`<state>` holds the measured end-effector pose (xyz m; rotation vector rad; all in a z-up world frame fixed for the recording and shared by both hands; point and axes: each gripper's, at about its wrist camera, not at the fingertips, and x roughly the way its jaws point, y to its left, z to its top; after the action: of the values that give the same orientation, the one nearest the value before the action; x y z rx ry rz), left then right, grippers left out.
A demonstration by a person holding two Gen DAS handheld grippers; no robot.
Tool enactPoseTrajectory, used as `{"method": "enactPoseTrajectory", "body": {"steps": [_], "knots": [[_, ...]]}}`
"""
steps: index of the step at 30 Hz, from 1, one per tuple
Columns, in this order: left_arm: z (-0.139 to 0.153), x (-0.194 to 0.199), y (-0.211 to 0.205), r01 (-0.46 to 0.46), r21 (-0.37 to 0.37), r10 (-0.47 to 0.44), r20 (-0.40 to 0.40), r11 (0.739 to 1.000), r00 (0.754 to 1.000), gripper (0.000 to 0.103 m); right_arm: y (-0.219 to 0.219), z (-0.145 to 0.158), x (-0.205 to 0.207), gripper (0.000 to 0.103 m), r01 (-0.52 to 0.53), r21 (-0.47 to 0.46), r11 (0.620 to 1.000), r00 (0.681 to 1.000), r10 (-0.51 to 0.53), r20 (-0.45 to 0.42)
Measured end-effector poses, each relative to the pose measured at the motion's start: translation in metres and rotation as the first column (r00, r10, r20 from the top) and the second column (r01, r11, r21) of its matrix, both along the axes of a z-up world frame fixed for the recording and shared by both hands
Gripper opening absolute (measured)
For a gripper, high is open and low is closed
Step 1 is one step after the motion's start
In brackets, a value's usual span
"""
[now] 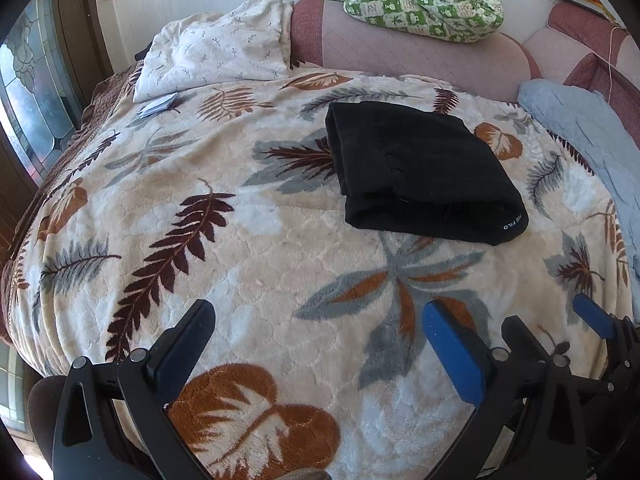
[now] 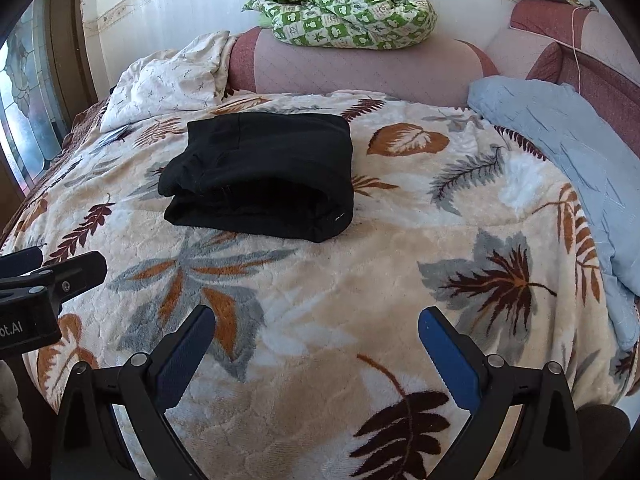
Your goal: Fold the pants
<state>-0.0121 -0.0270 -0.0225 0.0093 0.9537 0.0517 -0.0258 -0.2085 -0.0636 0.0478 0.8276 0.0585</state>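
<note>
The pants (image 1: pixel 424 172) lie in a compact folded bundle at upper centre of the blanket (image 1: pixel 260 240), so folding looks essentially complete. Left gripper (image 1: pixel 320 344) and right gripper (image 2: pixel 316 344) both stand wide apart, holding nothing, well short of the bundle. Bare blanket surrounds it; the blue quilt (image 2: pixel 568 152) crowds the right edge.

Both wrist cams low, facing headboard, sharing folded pants (image 1: pixel 420 168) mid-bed.
</note>
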Motion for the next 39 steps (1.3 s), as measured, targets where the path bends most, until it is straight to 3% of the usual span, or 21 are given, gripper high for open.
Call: {"method": "enactPoseTrajectory", "body": {"steps": [15, 23, 30, 39], "knots": [[-0.008, 0.002, -0.018, 0.040, 0.036, -0.039, -0.031, 0.999, 0.999, 0.103, -0.013, -0.009, 0.002, 0.103, 0.028, 0.045, 0.999, 0.999, -0.027, -0.026], [-0.009, 0.001, -0.015, 0.034, 0.016, -0.033, -0.032, 0.999, 0.999, 0.103, -0.005, -0.006, 0.005, 0.103, 0.000, 0.027, 1.000, 1.000, 0.001, -0.022], [-0.005, 0.000, -0.005, 0.005, -0.007, -0.005, -0.025, 1.000, 1.000, 0.103, 0.018, 0.000, 0.023, 0.103, -0.077, -0.046, 0.996, 0.997, 0.076, -0.012], [-0.003, -0.001, -0.001, -0.001, -0.025, 0.000, -0.015, 1.000, 1.000, 0.103, 0.018, -0.004, 0.025, 0.103, -0.049, -0.058, 0.997, 0.999, 0.048, -0.019]]}}
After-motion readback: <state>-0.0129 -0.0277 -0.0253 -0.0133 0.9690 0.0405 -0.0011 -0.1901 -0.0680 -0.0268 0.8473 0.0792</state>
